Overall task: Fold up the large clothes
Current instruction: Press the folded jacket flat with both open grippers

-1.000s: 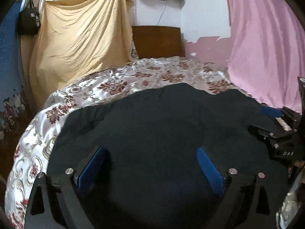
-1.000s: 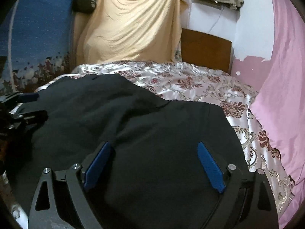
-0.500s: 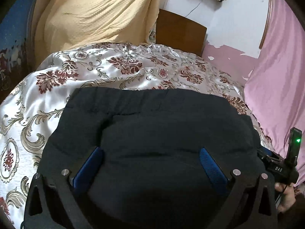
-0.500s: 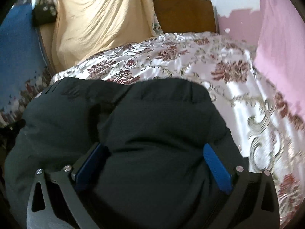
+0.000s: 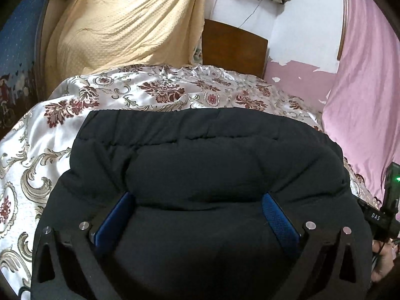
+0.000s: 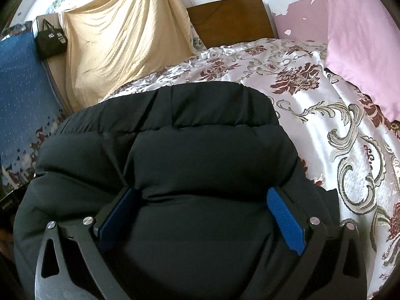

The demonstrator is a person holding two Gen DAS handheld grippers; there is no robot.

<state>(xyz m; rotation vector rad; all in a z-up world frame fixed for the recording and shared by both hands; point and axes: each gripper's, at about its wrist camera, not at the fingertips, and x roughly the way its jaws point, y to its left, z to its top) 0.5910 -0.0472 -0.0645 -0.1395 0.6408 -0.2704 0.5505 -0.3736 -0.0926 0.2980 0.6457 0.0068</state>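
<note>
While the black padded garment (image 5: 200, 175) lies bulked on the floral bedspread (image 5: 37, 155), one fold appears laid over and further folds are judged to remain. Nearest, the left gripper (image 5: 197, 212) is angled downward, its jaws spread wide with cloth bulging between them, seemingly unclamped. The right gripper (image 6: 200, 210), likewise angled downward, has just been opening and stands wide, garment (image 6: 175, 137) between its pads. Beyond lie the bedspread, then a wooden headboard (image 5: 233, 47).
</note>
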